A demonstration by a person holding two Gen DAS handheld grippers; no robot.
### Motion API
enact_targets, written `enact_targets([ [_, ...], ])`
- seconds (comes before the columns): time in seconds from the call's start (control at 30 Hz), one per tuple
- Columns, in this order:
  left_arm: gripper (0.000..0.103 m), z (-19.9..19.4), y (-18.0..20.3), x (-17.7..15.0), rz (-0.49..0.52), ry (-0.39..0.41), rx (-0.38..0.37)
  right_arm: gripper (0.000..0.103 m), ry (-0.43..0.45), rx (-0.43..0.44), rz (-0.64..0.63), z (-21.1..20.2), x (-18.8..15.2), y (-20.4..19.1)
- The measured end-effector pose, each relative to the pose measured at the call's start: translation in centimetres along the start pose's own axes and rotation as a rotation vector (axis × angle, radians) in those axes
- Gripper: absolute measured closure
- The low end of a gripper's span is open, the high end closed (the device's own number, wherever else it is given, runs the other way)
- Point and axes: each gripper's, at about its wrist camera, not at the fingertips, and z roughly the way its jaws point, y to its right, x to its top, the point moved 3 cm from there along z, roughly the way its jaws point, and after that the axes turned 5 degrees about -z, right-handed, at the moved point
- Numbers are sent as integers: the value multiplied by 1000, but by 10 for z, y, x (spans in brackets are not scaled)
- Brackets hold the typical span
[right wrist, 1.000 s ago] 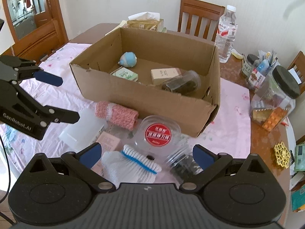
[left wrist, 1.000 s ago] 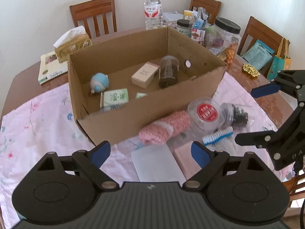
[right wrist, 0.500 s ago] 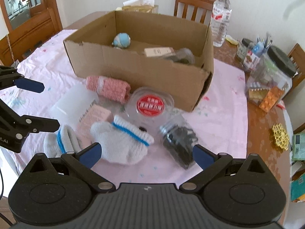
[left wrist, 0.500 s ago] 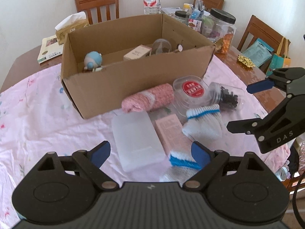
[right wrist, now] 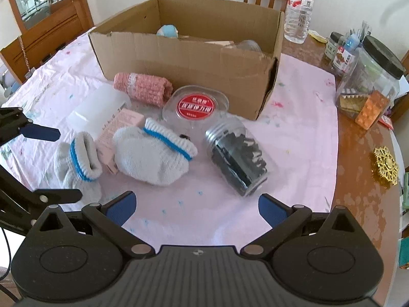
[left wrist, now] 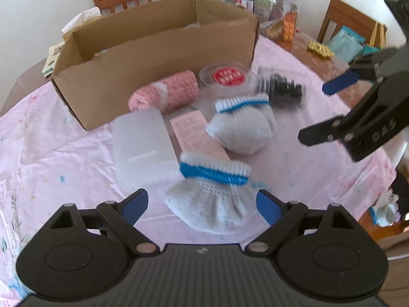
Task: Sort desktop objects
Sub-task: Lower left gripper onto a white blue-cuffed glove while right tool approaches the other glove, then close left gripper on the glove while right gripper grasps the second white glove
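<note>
- Now the near sock (left wrist: 212,202), white with a blue band, lies on the pink tablecloth (left wrist: 46,158) directly between the fingertips of the left gripper (left wrist: 202,206); half a second ago only its cuff showed at the bottom of the left wrist view.
- Left gripper jaws spread wide, nothing pinched; the blue pads sit either side of the sock without touching it, as far as the blurred frame shows.
- Second sock (right wrist: 150,153) lies just beyond, its cuff toward the round tub with the red lid (right wrist: 195,106); it has come closer to both cameras than before.
- Pink carton (left wrist: 196,133) lies between the two socks and touches the frosted plastic case (left wrist: 140,138) on its left.
- Pink knitted roll (right wrist: 143,89) rests against the front wall of the cardboard box (right wrist: 184,61).
- Clear jar of dark pieces (right wrist: 237,158) lies on its side right of the socks, ahead of the right gripper (right wrist: 195,208).
- Right gripper jaws spread apart, holding nothing, above bare cloth.
- Both cameras sit lower and nearer the table than one second ago; the box interior, open to view then, is mostly hidden behind its front wall.
- Inside the box only a blue round toy (right wrist: 167,30) and the tops of other items show.
- Water bottle (right wrist: 299,7) and a large black-lidded jar (right wrist: 370,76) stand on the bare wood to the right.
</note>
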Motion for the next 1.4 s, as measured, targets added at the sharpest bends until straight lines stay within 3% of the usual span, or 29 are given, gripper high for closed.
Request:
enact_targets([
  [0.6, 12, 12, 37, -13, 143, 61, 180, 0, -29, 81, 6, 7, -12, 8],
  [0.77, 14, 13, 39, -13, 170, 69, 181, 0, -39, 100, 1, 10, -12, 4],
  [1.17, 22, 10, 20, -12, 58, 62, 118, 0, -33, 148, 7, 19, 0, -10],
  [1.4, 23, 3, 0, -20, 16, 34, 150, 0, -55, 200, 52, 39, 15, -17],
])
